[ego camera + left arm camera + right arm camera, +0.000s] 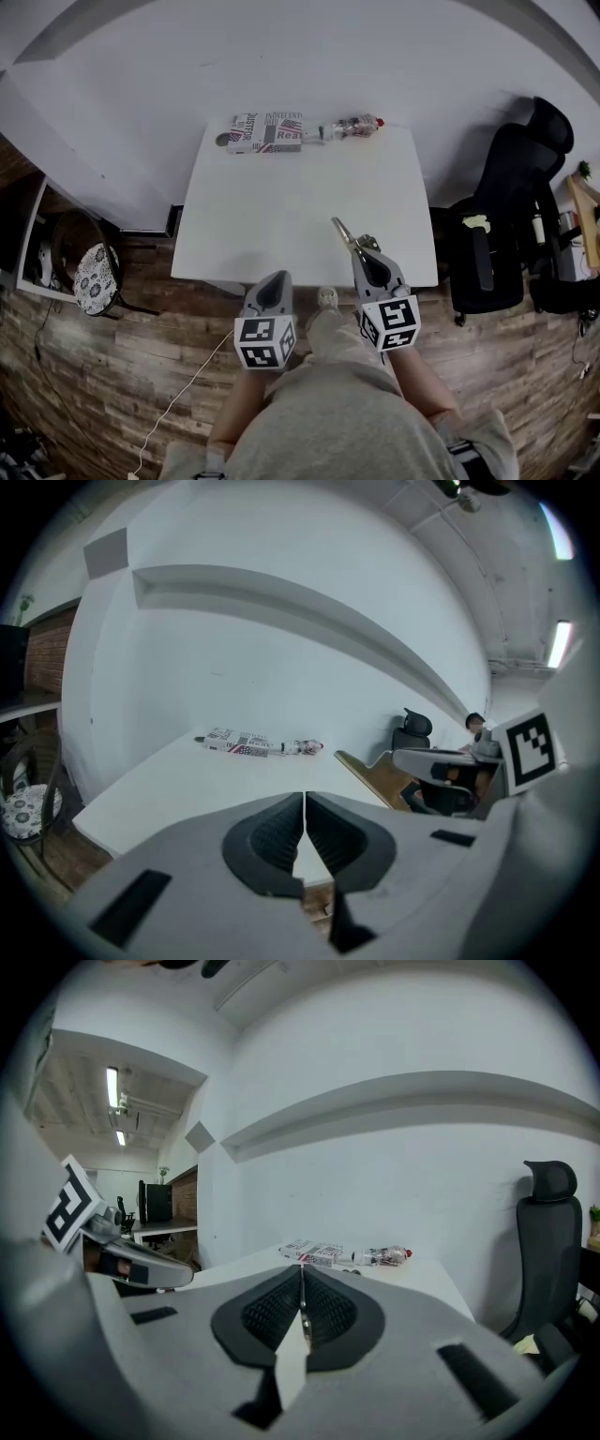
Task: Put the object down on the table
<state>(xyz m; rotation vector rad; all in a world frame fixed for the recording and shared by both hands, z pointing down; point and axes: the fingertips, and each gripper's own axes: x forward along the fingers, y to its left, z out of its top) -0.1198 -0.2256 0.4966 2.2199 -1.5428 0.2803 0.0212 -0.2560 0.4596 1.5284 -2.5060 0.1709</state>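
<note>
Tan and thin, the flat object [343, 233] is pinched edge-on in my right gripper's [366, 253] fingers [330, 1314], over the white tabletop's [272, 206] near edge, probably so that it can be laid flat. My left gripper [277, 279] is closed on nothing. Only the left gripper view shows the object's broad face; the right gripper view shows a sliver.

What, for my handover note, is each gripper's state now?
Left gripper: closed, empty.
Right gripper: closed on a thin tan piece.
</note>
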